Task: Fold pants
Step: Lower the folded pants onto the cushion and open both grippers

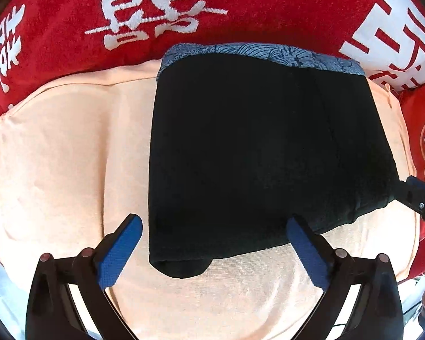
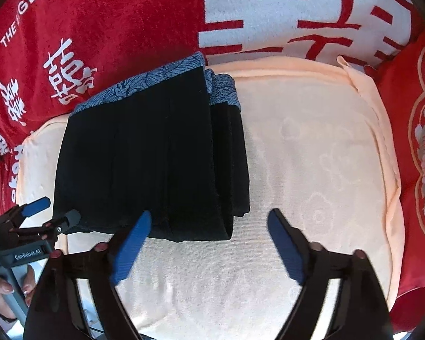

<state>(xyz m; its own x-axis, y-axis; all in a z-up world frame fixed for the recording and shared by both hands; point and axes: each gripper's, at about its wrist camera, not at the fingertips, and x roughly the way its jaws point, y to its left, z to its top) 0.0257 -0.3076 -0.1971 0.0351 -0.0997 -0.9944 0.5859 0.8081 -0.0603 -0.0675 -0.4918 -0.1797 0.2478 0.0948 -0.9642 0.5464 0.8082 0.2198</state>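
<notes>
The black pants (image 1: pixel 255 153) lie folded into a compact stack on the peach towel (image 1: pixel 65 155), with a blue patterned waistband (image 1: pixel 263 53) at the far end. My left gripper (image 1: pixel 214 225) is open and empty, its fingers on either side of the stack's near edge. My right gripper (image 2: pixel 209 219) is open and empty, just in front of the stack's near right corner (image 2: pixel 206 226). The pants (image 2: pixel 144 153) fill the left middle of the right wrist view. The right gripper's tip shows at the left wrist view's right edge (image 1: pixel 419 195). The left gripper shows at the right wrist view's left edge (image 2: pixel 51 212).
The peach towel (image 2: pixel 311 155) covers a raised pad. A red cloth with white characters (image 1: pixel 155 8) lies behind and around it. A red floral cushion (image 2: pixel 422 155) sits at the right. A hand holds the left gripper's handle (image 2: pixel 2 291).
</notes>
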